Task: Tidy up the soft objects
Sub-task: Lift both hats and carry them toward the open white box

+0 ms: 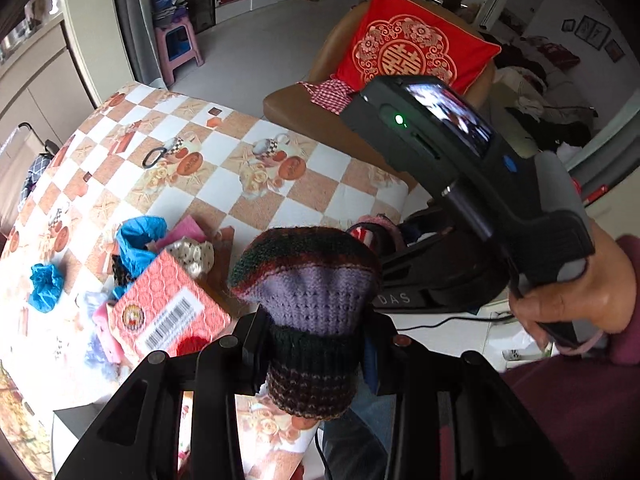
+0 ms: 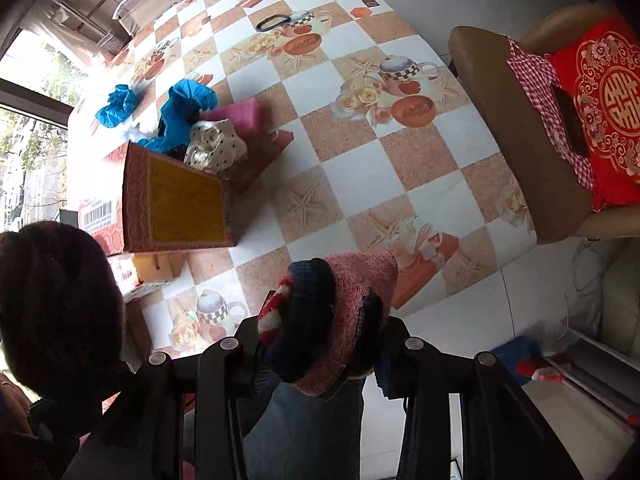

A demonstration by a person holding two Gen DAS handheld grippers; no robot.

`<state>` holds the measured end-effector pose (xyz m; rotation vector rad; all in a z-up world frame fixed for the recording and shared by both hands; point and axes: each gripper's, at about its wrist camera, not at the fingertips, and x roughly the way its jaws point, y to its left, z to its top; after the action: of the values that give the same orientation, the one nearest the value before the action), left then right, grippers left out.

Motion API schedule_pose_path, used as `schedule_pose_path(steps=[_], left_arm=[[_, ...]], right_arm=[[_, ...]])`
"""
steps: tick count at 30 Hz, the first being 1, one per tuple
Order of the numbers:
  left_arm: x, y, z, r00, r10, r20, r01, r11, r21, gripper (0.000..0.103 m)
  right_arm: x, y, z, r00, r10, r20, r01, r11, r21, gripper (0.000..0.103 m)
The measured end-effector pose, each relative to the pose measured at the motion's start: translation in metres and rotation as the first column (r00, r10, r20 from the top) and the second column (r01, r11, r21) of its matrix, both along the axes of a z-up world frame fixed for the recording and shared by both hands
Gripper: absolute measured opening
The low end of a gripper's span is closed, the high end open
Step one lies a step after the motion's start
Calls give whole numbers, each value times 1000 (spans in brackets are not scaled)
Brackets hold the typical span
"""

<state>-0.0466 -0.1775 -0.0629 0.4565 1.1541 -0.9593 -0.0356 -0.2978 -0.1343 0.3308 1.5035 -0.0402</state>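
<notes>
My left gripper (image 1: 316, 344) is shut on a knitted piece with purple, black and dark red bands (image 1: 308, 296), held above the near table edge. My right gripper (image 2: 320, 354) is shut on a pink and navy knitted piece with a red-white stripe (image 2: 340, 312). The right gripper's black body (image 1: 472, 168) fills the right of the left wrist view, gripped by a hand (image 1: 576, 300). A red cardboard box (image 2: 176, 204) lies on the checked tablecloth (image 2: 360, 152), with a blue cloth (image 2: 188, 108), a dotted cream cloth (image 2: 216, 144) and a pink cloth (image 2: 240, 114) piled at its mouth.
Another blue cloth (image 2: 116, 104) lies apart near the window side. A black ring (image 2: 272, 22) rests at the far end of the table. A brown chair (image 2: 532, 148) with a red cushion (image 2: 604, 104) stands right of the table. A purple stool (image 1: 178, 46) stands on the floor.
</notes>
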Motion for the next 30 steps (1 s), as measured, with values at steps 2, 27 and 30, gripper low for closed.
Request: schedule_pose_path(steps=[2,27,30], left_arm=[[-6,9,-2,1000,2,-1,-2,1000,12,39],[-21,129,-14,939,344,-21,-343,938,50,40],[-19,148,-13,911,411,-28,-410,911,46,40]], right_arm=[[-3,9,0,1000,25,0,-25,1000,4,41],[-5,146,4,861,508,13,-508,860,44,41],[-3,162,8,828,560,17,-560,827,41,41]])
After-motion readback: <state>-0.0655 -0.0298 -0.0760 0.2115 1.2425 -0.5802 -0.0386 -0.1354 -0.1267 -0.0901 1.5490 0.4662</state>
